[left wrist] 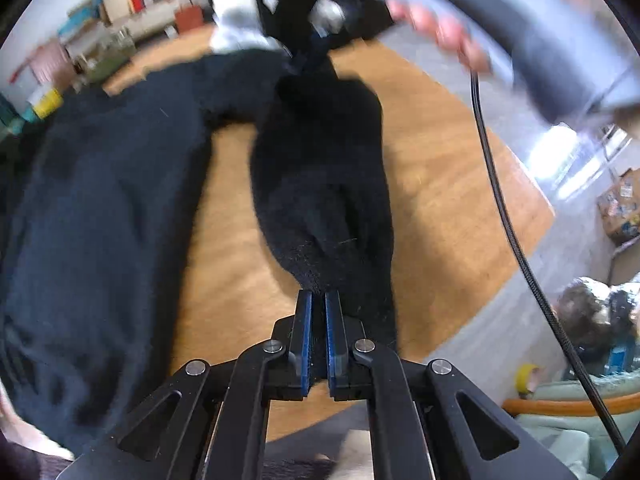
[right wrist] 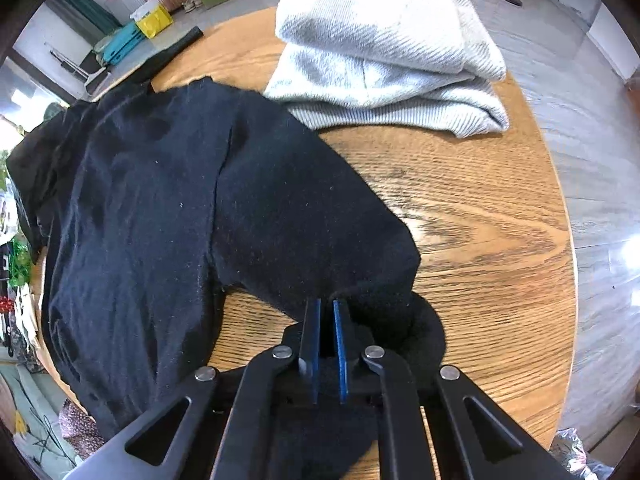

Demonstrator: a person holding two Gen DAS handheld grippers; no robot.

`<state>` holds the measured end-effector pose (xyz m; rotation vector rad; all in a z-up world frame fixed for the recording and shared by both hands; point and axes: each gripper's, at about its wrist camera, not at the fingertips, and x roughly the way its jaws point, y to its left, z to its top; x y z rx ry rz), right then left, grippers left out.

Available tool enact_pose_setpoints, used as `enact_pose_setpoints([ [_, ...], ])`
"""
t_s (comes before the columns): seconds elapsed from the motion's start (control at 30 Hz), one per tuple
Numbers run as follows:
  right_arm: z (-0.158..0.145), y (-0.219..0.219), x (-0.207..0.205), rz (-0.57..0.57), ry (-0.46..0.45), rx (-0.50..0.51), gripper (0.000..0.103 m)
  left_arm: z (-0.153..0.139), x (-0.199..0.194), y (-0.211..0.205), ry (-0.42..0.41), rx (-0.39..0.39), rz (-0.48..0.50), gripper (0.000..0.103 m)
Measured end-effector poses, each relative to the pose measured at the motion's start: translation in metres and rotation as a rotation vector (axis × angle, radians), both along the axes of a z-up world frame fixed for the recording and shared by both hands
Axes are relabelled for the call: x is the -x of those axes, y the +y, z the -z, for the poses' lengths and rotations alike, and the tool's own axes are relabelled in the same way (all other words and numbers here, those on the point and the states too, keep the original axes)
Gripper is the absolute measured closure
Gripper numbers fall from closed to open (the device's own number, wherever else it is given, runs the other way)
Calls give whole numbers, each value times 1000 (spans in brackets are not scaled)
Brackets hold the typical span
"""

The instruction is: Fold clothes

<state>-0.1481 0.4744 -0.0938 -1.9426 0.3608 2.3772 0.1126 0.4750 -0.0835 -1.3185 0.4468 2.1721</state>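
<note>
Black knit fabric fills both views: a dark sweater [right wrist: 152,208] lies spread over the round wooden worktop [right wrist: 480,220], its body to the left in each view and one sleeve [left wrist: 320,184] pulled out from it.

In the left wrist view the left claw [left wrist: 319,300] is closed on the end of that sleeve, its blue pads narrowed to a slim gap with the ribbed cuff pinched between them. From the pads the sleeve runs straight away, its long axis up the middle of the frame, lifted clear of the wood and narrowing toward a second pinch point at the top. There the right claw [left wrist: 308,46], blurred, meets the fabric, with a hand [left wrist: 436,28] and a dark cable [left wrist: 504,216] beside it.

In the right wrist view the right claw [right wrist: 327,308] is likewise narrowed onto black cloth, which bunches between and under its pads where the sleeve joins the shoulder. The body of the sweater stretches away up and left from this claw, reaching the far-left rim of the worktop. A folded grey sweater [right wrist: 384,48] sits beyond it, touching the black one's upper edge.
</note>
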Motion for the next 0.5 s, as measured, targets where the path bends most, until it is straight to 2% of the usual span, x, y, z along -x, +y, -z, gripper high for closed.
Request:
enact_pose_setpoints([
  [0.07,-11,2,2,-3,19,-3,96,-14,4,-15,46,-11,-17,97],
  [0.17,-33,7,-1,4,45,0,96,-25,10,-44,69,-23,-77,97],
  [0.23,-34,0,8,-7,67,-15,97,-32,13,-63,83,-30,-120,97],
  [0.33,-64,-24,12,-53,113,-32,99,-42,28,-100,99,-23,-191,97],
  [0.47,-82,-71,32,-148,148,-74,99,-48,39,-158,97,-55,-291,97],
  [0.5,-74,-91,43,-167,145,-75,99,-46,42,-172,93,-50,-318,97],
])
